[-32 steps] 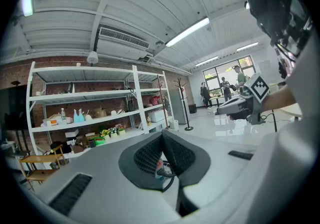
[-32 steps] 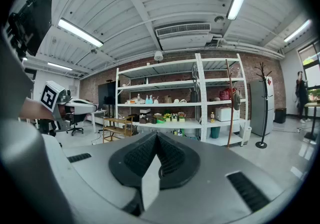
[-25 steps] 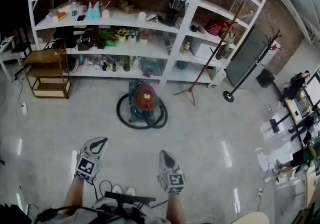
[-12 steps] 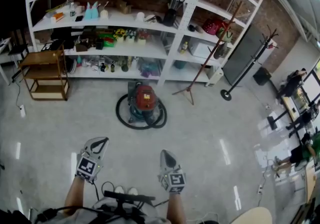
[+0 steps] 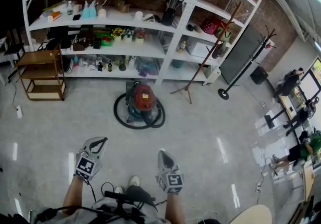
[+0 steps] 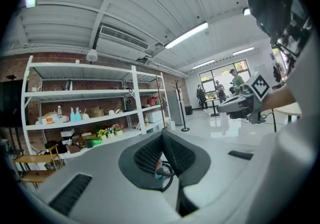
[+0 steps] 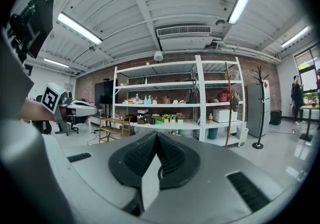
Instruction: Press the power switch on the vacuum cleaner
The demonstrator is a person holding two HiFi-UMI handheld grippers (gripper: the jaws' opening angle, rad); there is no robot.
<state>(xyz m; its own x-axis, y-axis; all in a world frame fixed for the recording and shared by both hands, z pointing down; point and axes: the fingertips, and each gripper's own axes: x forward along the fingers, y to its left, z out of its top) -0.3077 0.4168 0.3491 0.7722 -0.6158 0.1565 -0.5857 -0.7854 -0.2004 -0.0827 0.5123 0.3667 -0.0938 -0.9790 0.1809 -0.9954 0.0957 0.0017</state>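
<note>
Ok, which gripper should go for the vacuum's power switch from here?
Right, narrowly. The right gripper sits closer in line with the vacuum cleaner; the left gripper is off to the side. Both are shut, empty and well short of it.

vacuum cleaner [image 5: 143, 101] on floor [image 5: 200, 138] — before shelving [image 5: 125, 17] | wooden cart [image 5: 41, 75] left | stand [image 5: 186, 90] right

A canister vacuum cleaner [image 5: 143, 100] stands upright on the pale floor [image 5: 200, 133], just left of centre in the head view. Its rounded top is red with a small pale patch, its body dark teal. A black hose [image 5: 120, 116] lies coiled around its base. White shelves [image 5: 150, 47] rise directly behind it.
</note>
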